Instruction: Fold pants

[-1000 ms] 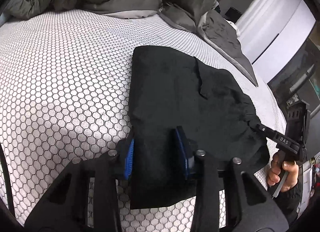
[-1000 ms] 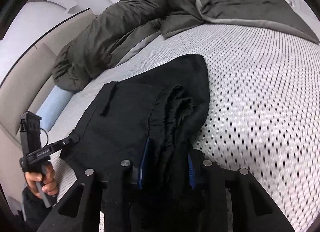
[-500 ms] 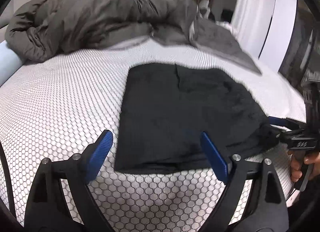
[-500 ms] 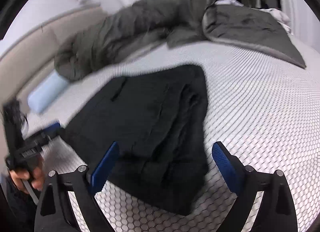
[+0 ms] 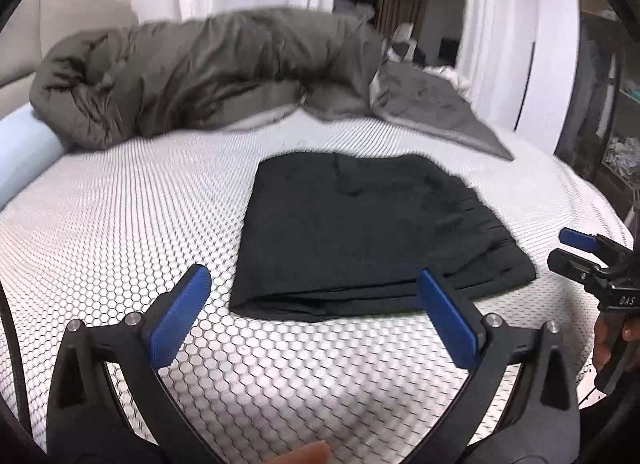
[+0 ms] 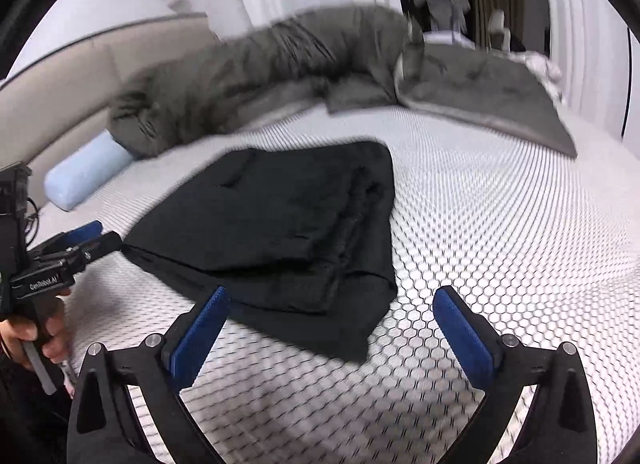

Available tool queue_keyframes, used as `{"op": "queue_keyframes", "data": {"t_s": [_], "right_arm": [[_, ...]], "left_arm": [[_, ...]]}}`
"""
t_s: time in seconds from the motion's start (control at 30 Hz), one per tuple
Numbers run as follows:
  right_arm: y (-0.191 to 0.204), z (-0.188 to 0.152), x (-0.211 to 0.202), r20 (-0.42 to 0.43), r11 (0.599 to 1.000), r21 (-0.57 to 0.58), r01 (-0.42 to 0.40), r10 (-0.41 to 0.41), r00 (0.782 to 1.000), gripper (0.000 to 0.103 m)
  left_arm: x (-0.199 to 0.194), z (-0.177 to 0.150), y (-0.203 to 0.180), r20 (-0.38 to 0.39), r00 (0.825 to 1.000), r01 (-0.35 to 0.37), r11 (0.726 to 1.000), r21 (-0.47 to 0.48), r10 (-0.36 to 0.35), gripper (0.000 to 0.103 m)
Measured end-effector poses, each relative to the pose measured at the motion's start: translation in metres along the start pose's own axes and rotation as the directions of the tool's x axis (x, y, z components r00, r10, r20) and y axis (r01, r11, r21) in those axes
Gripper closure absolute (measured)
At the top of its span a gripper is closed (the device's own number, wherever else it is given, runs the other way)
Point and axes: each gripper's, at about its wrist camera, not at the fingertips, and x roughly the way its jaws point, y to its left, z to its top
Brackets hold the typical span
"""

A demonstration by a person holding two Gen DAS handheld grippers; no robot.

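The folded pants (image 5: 360, 236) lie flat on the bed (image 5: 120, 223) just ahead of both tongs, long side running across between them, the left tongs (image 5: 316, 316) and right tongs (image 6: 332, 328) both opening wide and empty, about equally near.

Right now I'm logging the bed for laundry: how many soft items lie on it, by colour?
Black: 1, the folded pants
Grey: 1, the bunched duvet
Light blue: 1, the bolster pillow
Total: 3, all lying on the white mattress
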Motion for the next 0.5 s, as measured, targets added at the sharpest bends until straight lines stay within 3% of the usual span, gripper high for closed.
{"op": "queue_keyframes", "data": {"t_s": [0.1, 0.2, 0.5], "right_arm": [[0.014, 0.002, -0.015, 0.079, 0.999, -0.023, -0.026, 0.027, 0.997, 0.000], [0.019, 0.000, -0.027, 0.160, 1.000, -0.028, 0.001, 0.004, 0.987, 0.000], [0.034, -0.001, -0.026, 0.181, 0.999, -0.049, 0.005, 0.004, 0.983, 0.000]], "left_arm": [[-0.019, -0.002, -0.013, 0.046, 0.999, 0.010, 0.999, 0.045, -0.012, 0.001], [-0.033, -0.004, -0.022, 0.058, 0.998, -0.001, 0.997, 0.081, -0.004, 0.001], [-0.046, -0.003, -0.024, 0.095, 0.995, -0.008, 0.997, 0.073, 0.001, 0.001]]}}
